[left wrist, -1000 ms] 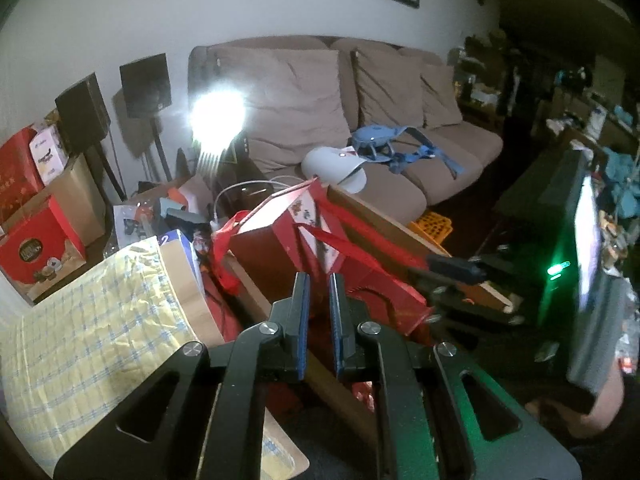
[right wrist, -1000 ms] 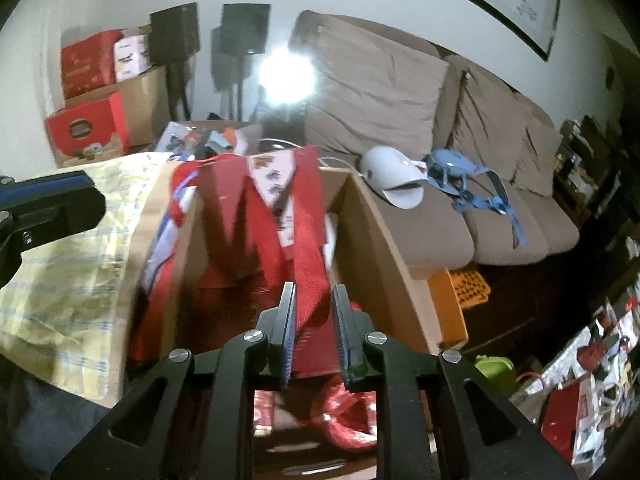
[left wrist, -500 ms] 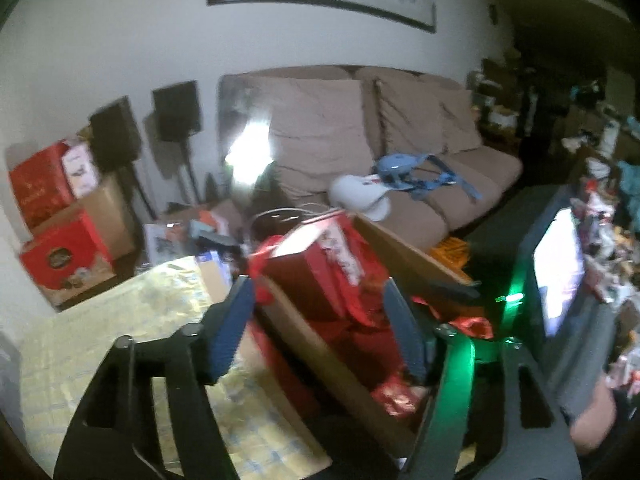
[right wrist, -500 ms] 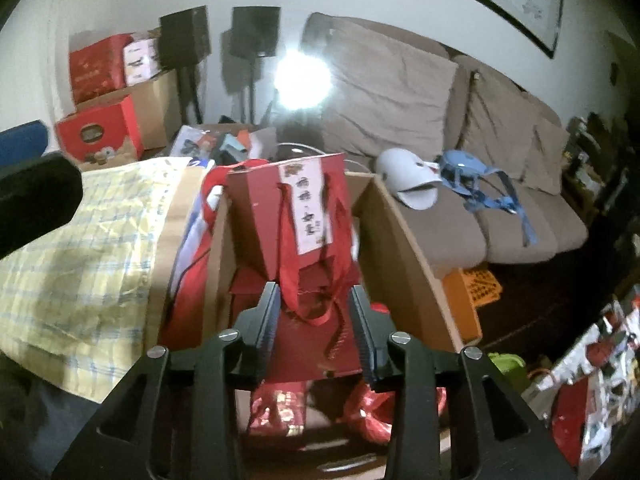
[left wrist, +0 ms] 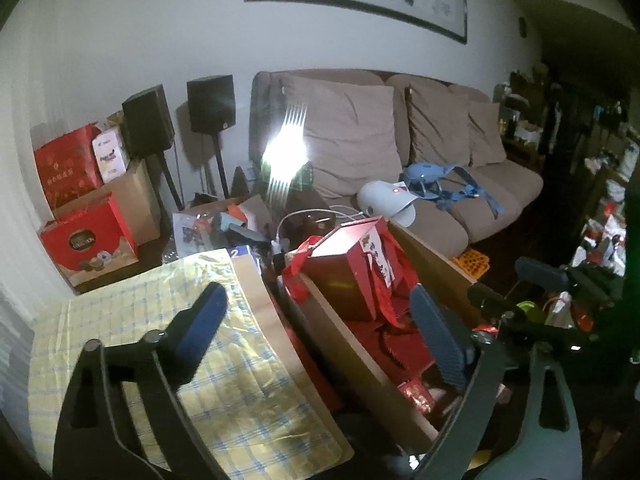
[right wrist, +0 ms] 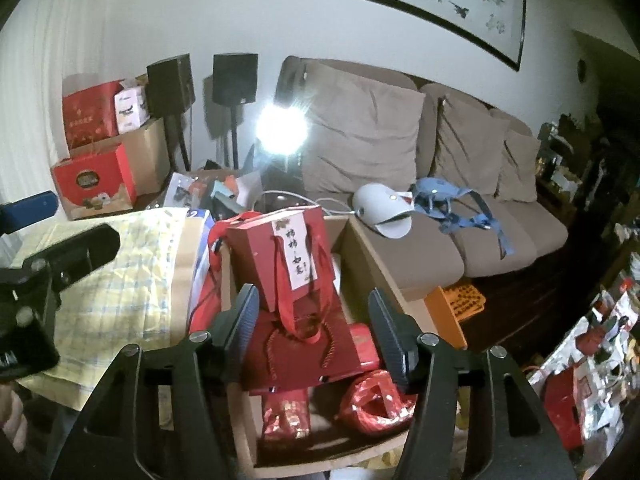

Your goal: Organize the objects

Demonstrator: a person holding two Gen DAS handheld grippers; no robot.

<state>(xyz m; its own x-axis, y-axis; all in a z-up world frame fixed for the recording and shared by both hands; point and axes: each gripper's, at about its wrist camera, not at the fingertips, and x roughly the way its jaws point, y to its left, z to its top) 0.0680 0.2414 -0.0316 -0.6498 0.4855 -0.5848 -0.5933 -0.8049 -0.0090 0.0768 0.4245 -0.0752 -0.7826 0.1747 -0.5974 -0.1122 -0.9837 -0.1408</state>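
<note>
Both claws have just been opening, left claw (left wrist: 316, 332) wide, right claw (right wrist: 314, 330) partly, holding nothing. The tall red paper gift bag (right wrist: 280, 256), leaning unsupported inside the open brown cardboard box (right wrist: 376, 264), could topple.

Each hand-held gripper, left (left wrist: 316, 320) and right (right wrist: 314, 322), has glossy black angular plastic arms with triangular cut-outs, round silver screws at the pivots, and ribbed blue finger pads (left wrist: 438, 344).

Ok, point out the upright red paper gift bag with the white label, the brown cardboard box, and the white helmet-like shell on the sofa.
Red paper gift bag (right wrist: 276, 256): right wrist view, front face.
Brown cardboard box (right wrist: 372, 256): right wrist view, right wall.
White helmet-like shell (right wrist: 374, 204): right wrist view, rounded top.
</note>
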